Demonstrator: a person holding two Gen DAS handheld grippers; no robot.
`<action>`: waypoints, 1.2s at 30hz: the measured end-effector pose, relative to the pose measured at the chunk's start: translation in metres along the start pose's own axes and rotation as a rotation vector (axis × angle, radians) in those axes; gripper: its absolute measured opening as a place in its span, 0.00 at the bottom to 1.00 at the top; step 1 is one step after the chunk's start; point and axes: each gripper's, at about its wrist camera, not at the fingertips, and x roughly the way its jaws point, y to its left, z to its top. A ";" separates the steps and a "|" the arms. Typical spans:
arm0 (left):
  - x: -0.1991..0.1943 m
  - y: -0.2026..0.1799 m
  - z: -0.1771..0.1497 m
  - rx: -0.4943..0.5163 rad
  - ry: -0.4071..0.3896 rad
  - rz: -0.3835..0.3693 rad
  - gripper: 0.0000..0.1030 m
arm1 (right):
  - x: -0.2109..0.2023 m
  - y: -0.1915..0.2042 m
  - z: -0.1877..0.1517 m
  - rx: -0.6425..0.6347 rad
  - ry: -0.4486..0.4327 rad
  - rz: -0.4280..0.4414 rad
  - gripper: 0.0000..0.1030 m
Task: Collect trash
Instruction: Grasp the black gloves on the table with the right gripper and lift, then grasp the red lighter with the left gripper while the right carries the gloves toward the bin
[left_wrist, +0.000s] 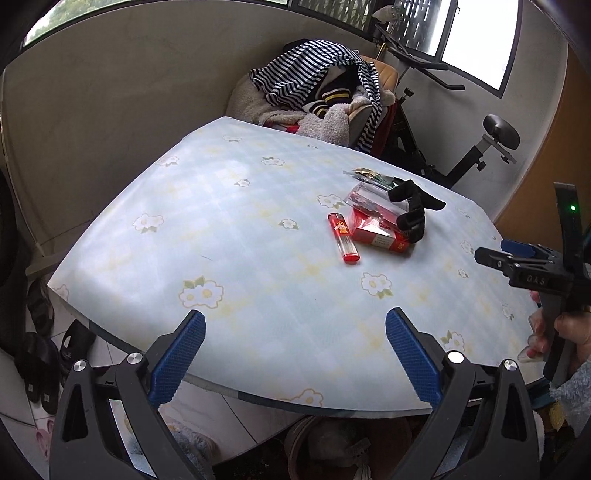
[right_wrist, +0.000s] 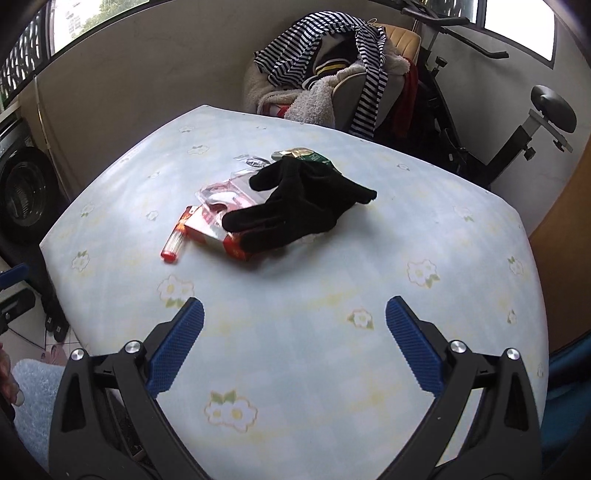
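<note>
The litter — red cigarette pack (right_wrist: 218, 236), clear wrapper (right_wrist: 225, 192) — was seen ahead of the right gripper (right_wrist: 294, 347), the nearer one; both jaws were held apart, empty.

- Soft daylight enters through windows (left_wrist: 476, 44) above the worktop's (left_wrist: 258, 229) far edge; panes are blown out.
- Shadows faint.
- Fisheye bends edges; corners are vignetted black.

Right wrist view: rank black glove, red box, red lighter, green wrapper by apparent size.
1. black glove, clearly largest.
2. red box, though the glove and a clear plastic pack cover part of it.
3. red lighter.
4. green wrapper, mostly hidden behind the glove and farther from the camera, so its place against the lighter is unsure.
</note>
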 end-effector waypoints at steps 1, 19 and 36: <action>0.004 0.002 0.001 -0.003 0.005 0.003 0.93 | 0.010 0.000 0.008 -0.004 0.007 -0.001 0.94; 0.056 0.003 0.027 -0.051 0.081 -0.049 0.93 | 0.118 -0.029 0.071 0.338 0.076 0.200 0.11; 0.144 -0.069 0.064 0.157 0.191 -0.057 0.57 | 0.021 -0.057 0.021 0.267 -0.067 0.166 0.10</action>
